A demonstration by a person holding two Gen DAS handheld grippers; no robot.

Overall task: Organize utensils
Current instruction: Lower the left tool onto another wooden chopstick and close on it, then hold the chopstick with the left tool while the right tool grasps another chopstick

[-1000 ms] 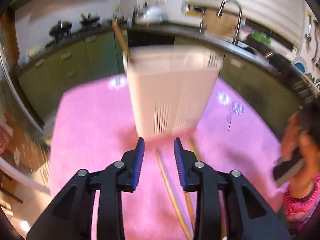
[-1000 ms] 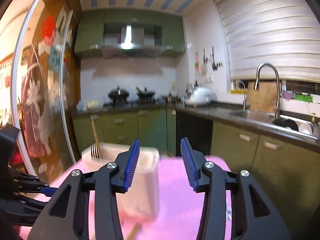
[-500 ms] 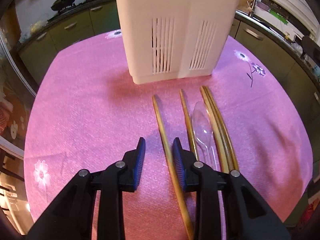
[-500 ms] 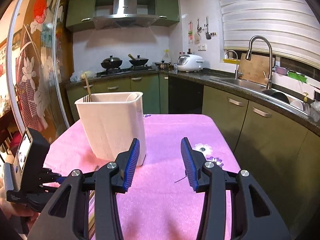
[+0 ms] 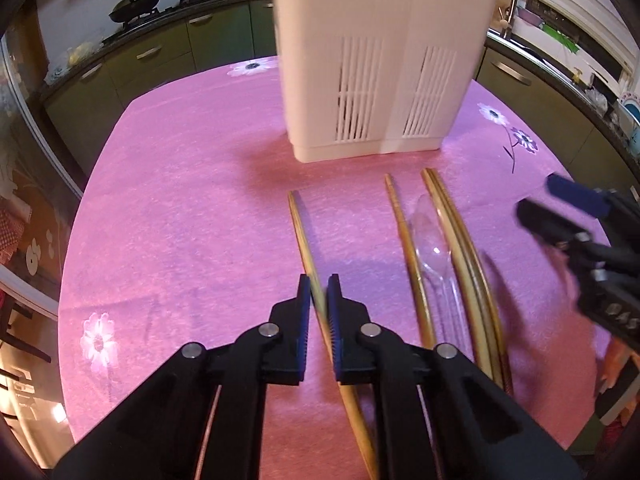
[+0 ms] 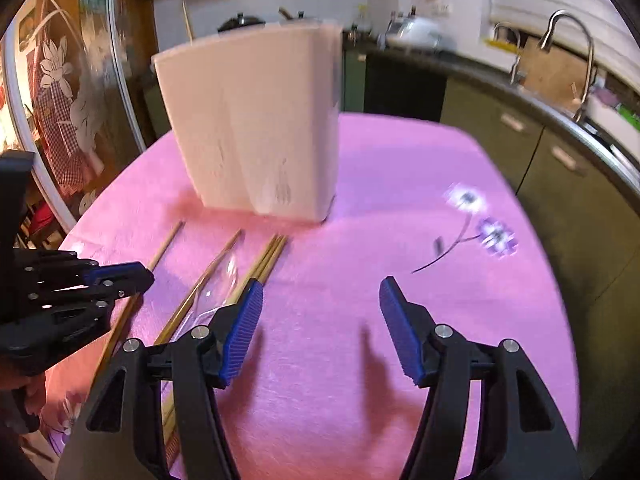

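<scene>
As the left gripper [image 5: 319, 286] closed on one chopstick [image 5: 298, 220] lying on the pink cloth [image 5: 180, 220], its jaws nearly met. Beside it, the right gripper [image 6: 320, 300] had just widened, empty, near the white holder [image 6: 256, 120].

1. The holder [image 5: 376, 72] stands upright on the surface [image 5: 180, 220].
2. Before it lie four chopsticks [image 5: 452, 232] side by side.
3. A spoon [image 5: 430, 236] lies between them.

A pink flowered cloth [image 5: 180, 208] covers the bench. Beyond the left claw [image 5: 319, 286] stands a white slotted holder [image 5: 376, 80]; to its right lie wooden chopsticks [image 5: 460, 248] and a clear plastic spoon [image 5: 432, 248].
</scene>
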